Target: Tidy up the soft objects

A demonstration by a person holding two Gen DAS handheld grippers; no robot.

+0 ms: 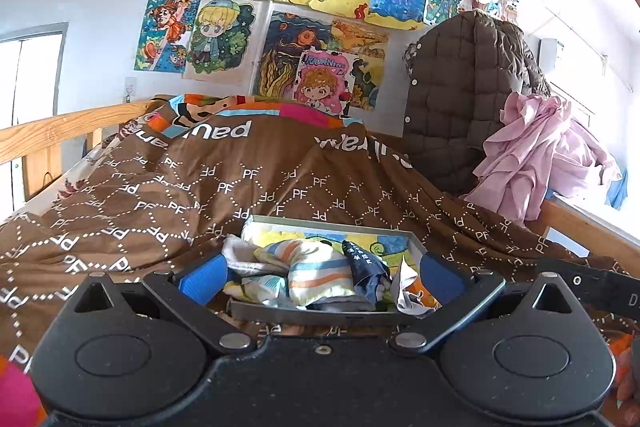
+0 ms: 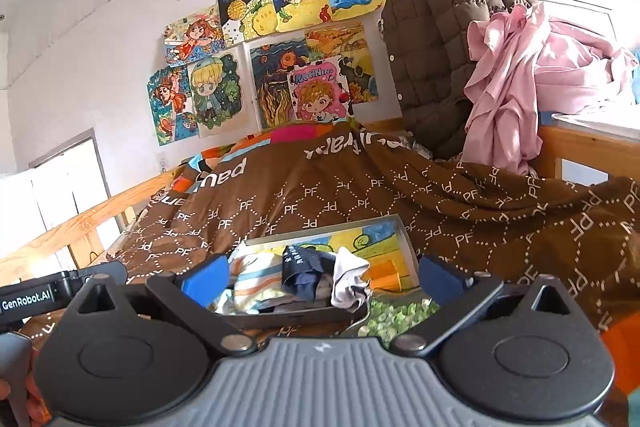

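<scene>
Left gripper (image 1: 322, 277) at the near edge of the bed, blue-padded fingers (image 1: 204, 277) spread wide apart, clamped on nothing. Between them, a shallow grey tray (image 1: 320, 313) lying on the brown PF-patterned duvet (image 1: 160, 195), near the duvet's front edge. Inside the tray, left to right: a grey-white cloth (image 1: 240, 255) at the left end, a striped sock bundle (image 1: 316, 273) in orange, blue and yellow at the middle, a dark navy cloth (image 1: 362, 263) touching it on the right, then a pale crumpled cloth (image 1: 408, 291) against the right wall. All heaped toward the tray's near side; far part of the tray floor bare, showing a painted yellow and blue picture.

Right gripper (image 2: 324, 279) just beside, fingers (image 2: 208, 279) likewise parted wide and empty, framing the same tray (image 2: 288, 319) from the right. Seen here too: striped bundle (image 2: 256, 279), navy cloth (image 2: 304, 269), white cloth (image 2: 350, 281), and an orange piece (image 2: 386, 277) at the tray's right end.

Beyond, at the bed's far right corner, a brown quilted jacket (image 2: 432, 47) standing against the wall, pink fabric (image 2: 516, 79) draped beside it. Drawings (image 1: 280, 23) pinned on the wall above the headboard.
</scene>
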